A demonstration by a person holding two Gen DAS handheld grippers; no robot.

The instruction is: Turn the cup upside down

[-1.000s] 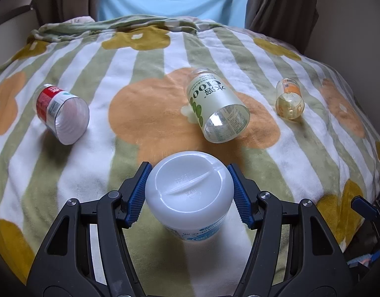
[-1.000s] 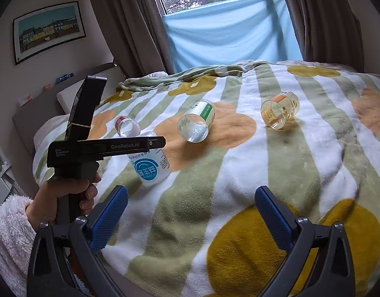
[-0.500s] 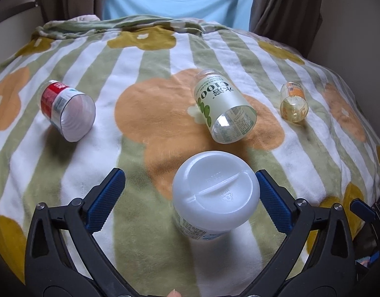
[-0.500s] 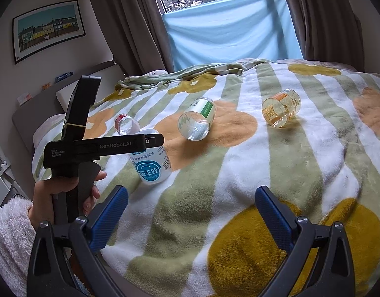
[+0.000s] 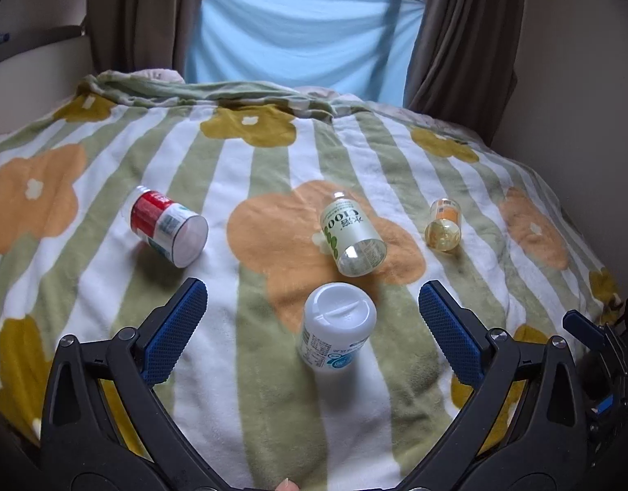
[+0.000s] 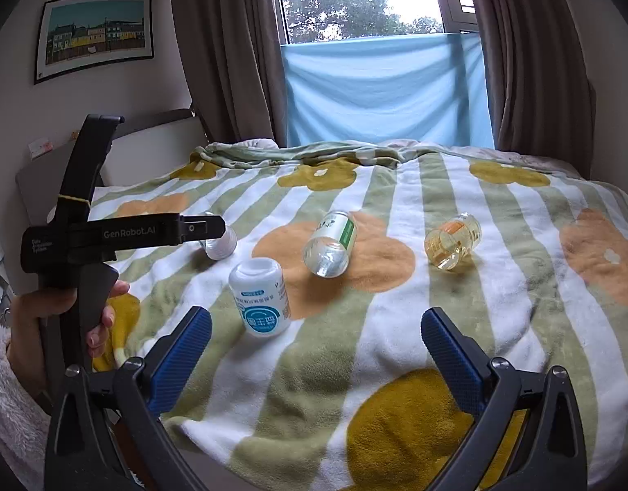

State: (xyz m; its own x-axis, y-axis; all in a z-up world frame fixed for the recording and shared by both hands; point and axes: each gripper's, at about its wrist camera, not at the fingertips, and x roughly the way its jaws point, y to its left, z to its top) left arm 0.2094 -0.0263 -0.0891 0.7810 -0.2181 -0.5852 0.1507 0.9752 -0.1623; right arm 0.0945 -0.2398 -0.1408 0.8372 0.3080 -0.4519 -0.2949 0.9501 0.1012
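Left claw [image 5: 312, 319] has let go and pulled back, jaws wide, leaving the white cup [image 5: 336, 327] standing base-up on the bed's blanket [image 5: 248, 368]; that flip looks done. Right claw [image 6: 316, 345] hangs wide and empty near the bed's edge

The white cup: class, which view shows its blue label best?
The right wrist view: the white cup stands side-on, blue label facing the camera. The left wrist view looks down on its flat base, showing only the label's edge.
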